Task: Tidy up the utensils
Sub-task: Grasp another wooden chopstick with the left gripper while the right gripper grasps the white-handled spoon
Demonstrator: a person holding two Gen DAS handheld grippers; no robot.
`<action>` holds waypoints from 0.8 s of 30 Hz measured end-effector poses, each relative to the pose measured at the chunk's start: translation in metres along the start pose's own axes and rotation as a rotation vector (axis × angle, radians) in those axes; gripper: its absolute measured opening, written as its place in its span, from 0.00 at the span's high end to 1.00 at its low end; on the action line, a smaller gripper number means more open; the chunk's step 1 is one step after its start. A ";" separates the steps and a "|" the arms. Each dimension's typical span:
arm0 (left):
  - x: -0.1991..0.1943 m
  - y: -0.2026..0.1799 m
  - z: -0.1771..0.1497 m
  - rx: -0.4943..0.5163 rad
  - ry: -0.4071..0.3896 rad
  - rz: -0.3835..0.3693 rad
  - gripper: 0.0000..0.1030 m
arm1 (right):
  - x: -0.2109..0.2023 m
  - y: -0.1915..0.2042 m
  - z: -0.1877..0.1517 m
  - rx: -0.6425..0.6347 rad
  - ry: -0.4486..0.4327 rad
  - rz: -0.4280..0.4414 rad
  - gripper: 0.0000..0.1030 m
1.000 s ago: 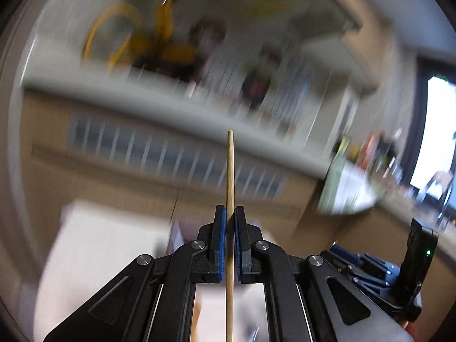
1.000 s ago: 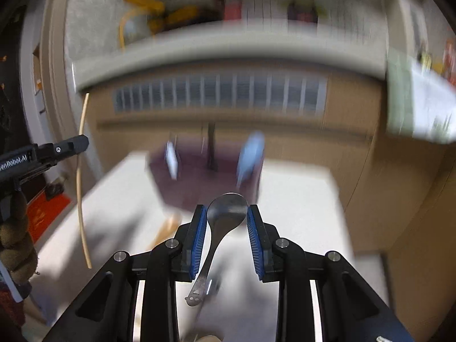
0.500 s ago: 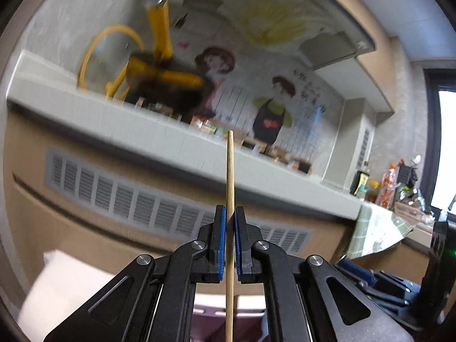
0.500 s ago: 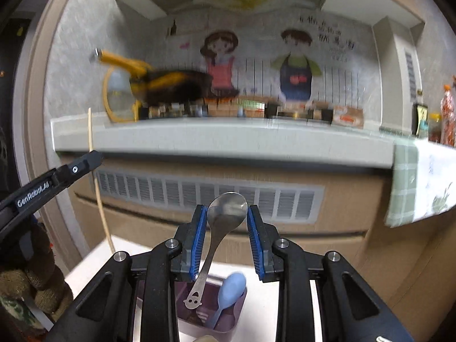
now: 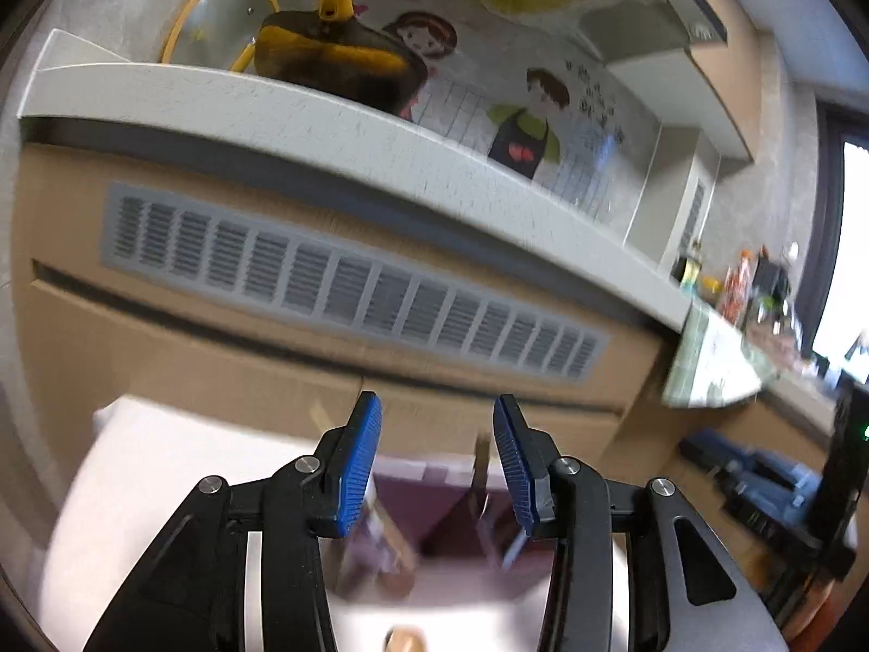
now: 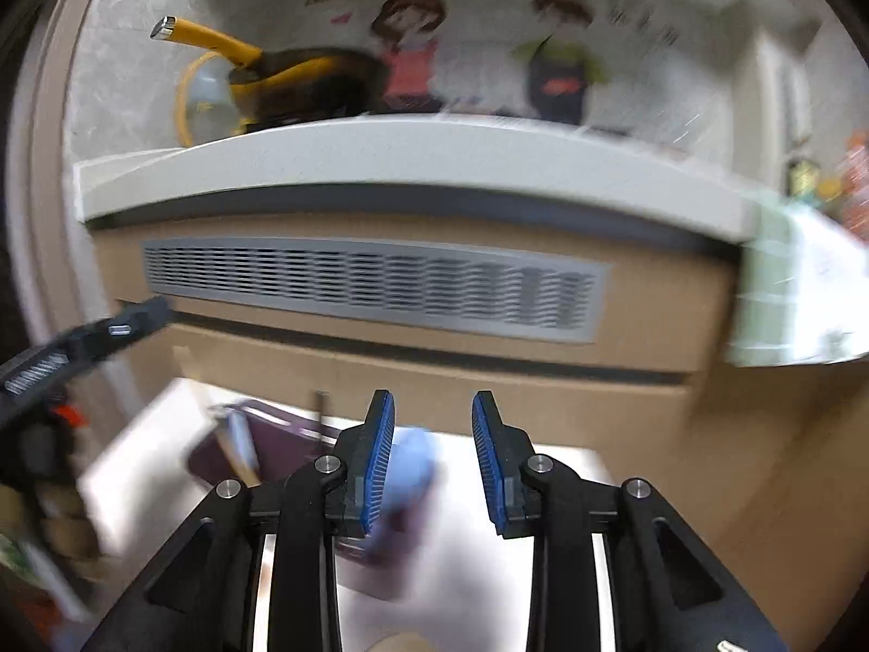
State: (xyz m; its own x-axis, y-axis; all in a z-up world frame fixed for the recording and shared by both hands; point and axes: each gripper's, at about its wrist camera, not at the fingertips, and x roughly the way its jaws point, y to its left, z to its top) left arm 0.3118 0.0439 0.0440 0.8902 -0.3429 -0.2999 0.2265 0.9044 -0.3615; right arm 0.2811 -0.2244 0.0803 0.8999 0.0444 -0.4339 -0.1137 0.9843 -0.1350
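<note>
A purple utensil holder [image 5: 434,511] stands on the white table [image 5: 163,489], blurred, with a few utensils upright in it. My left gripper [image 5: 437,462] hovers just above it, its jaws opening, with nothing between the blue pads. A thin wooden stick [image 5: 480,462] stands in the holder behind the right pad. In the right wrist view the holder [image 6: 271,451] lies low and left. My right gripper [image 6: 432,462] has its jaws opening and empty. A light-blue spoon [image 6: 407,489] shows below and behind its left pad. The left gripper's tip [image 6: 108,331] reaches in from the left.
Behind the table runs a tan cabinet front with a grey vent grille [image 5: 347,282] under a pale counter [image 6: 413,157]. A yellow-handled pan [image 6: 304,81] sits on that counter. The right gripper's body [image 5: 760,489] is at the right edge.
The wooden stick has left the left gripper's jaws, which now stand wide. The metal spoon is gone from the right gripper's jaws. Both views have dropped toward the holder.
</note>
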 end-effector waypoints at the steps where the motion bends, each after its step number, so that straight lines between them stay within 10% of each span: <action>1: -0.005 -0.001 -0.008 0.007 0.026 -0.005 0.57 | -0.007 -0.003 -0.007 -0.006 0.009 -0.012 0.71; 11: -0.044 -0.070 -0.156 0.459 0.498 -0.245 0.57 | -0.059 -0.014 -0.123 -0.013 0.331 0.203 0.70; 20: -0.056 -0.113 -0.208 0.601 0.639 -0.327 0.57 | -0.068 -0.036 -0.172 0.138 0.405 0.222 0.70; 24: -0.051 -0.116 -0.218 0.653 0.646 -0.239 0.57 | -0.065 -0.038 -0.170 0.180 0.428 0.259 0.69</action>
State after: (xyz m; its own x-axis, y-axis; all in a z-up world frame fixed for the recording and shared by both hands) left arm 0.1537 -0.0985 -0.0917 0.4453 -0.4348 -0.7827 0.7251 0.6879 0.0304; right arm 0.1556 -0.2938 -0.0377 0.5952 0.2537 -0.7625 -0.2017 0.9656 0.1639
